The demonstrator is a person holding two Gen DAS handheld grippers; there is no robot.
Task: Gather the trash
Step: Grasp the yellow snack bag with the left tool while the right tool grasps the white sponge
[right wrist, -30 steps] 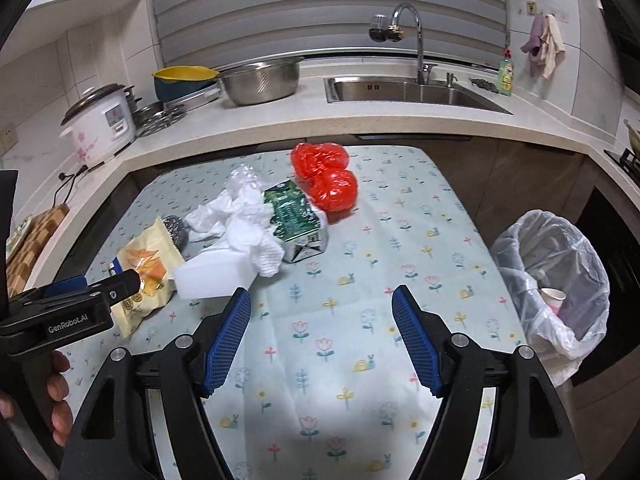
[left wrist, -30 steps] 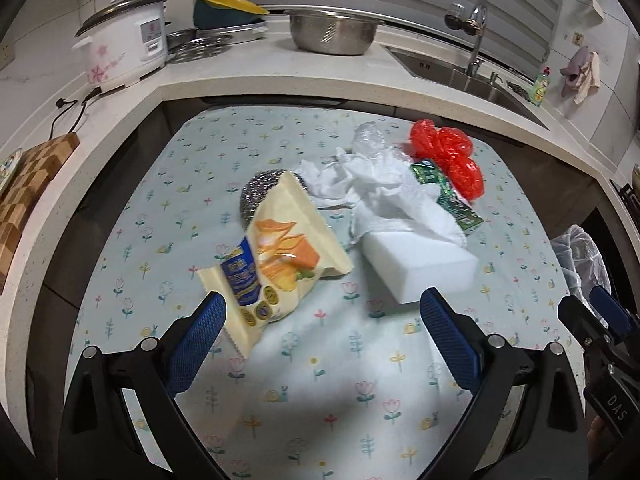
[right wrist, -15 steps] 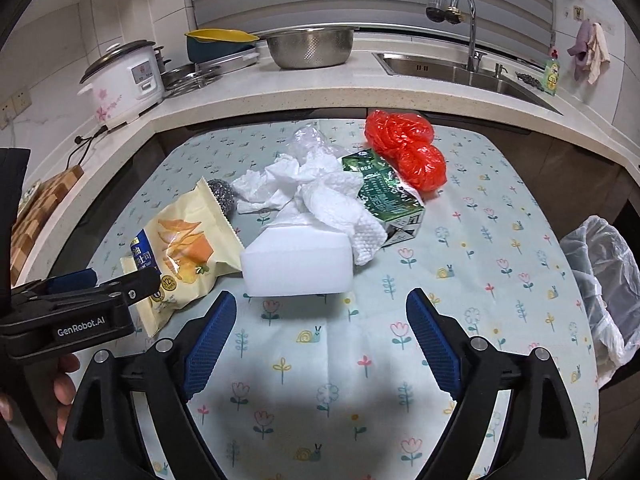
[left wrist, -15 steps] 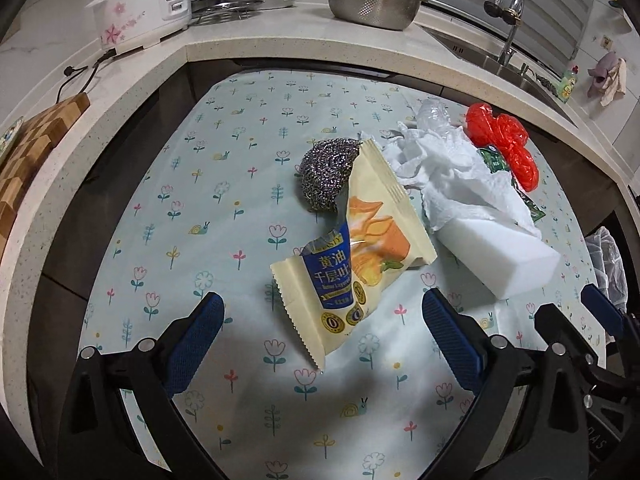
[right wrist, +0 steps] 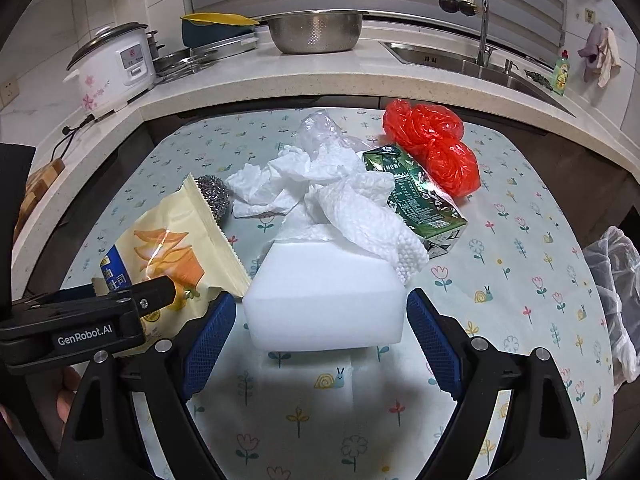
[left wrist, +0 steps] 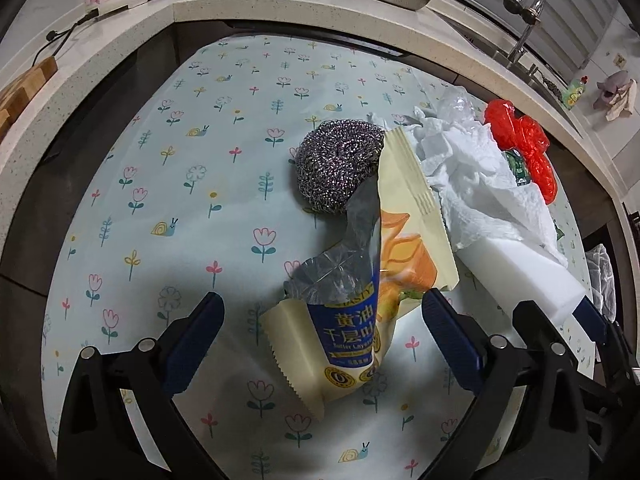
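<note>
Left gripper (left wrist: 320,328) stood wide over the light, crinkly snack bag (left wrist: 360,312), best pinched at its near sealed edge.

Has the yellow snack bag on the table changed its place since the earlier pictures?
No. The yellow snack bag still leans on the steel wool scrubber beside the white foam block; only the cameras came nearer.

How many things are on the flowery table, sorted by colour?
White: 2, sponge block and crumpled paper towel
Red: 1, plastic bag
Green: 1, carton
Yellow: 1, snack bag
Silver: 1, scrubber
Clear: 1, plastic wrap
Total: 7
</note>
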